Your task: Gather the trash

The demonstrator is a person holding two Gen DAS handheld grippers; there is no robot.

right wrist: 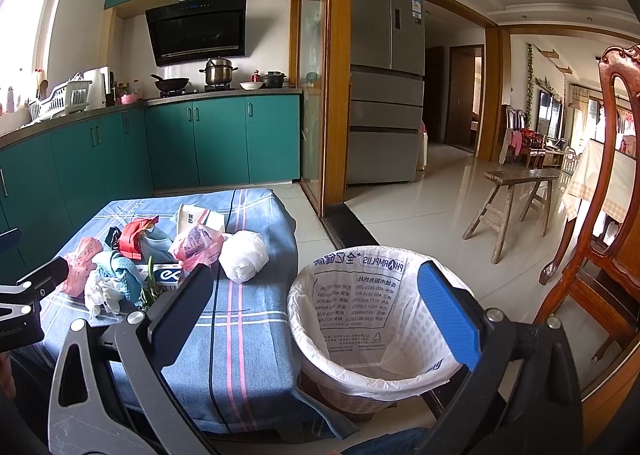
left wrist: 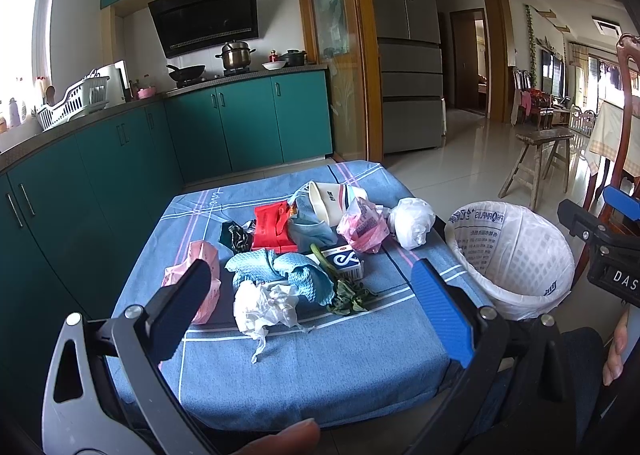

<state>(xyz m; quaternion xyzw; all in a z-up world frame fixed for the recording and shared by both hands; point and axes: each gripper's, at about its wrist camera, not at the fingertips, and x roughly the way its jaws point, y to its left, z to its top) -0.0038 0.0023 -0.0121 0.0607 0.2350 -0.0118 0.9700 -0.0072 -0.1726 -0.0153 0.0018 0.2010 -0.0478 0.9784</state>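
A pile of trash lies on a small table with a blue cloth (left wrist: 312,367): a crumpled white tissue (left wrist: 266,307), a teal rag (left wrist: 280,275), a pink bag (left wrist: 200,279), a red wrapper (left wrist: 272,229), a blue-white box (left wrist: 344,261), wilted greens (left wrist: 350,297), a paper cup (left wrist: 328,201), a white bag ball (left wrist: 412,221). My left gripper (left wrist: 316,287) is open and empty, above the near side of the pile. My right gripper (right wrist: 316,287) is open and empty, over the near rim of the white lined bin (right wrist: 376,327). The bin (left wrist: 516,259) stands right of the table.
Teal kitchen cabinets (left wrist: 120,159) run along the left and back. A wooden chair (right wrist: 592,255) stands right of the bin. A wooden stool (right wrist: 512,199) and a fridge (right wrist: 384,87) are farther off on the tiled floor.
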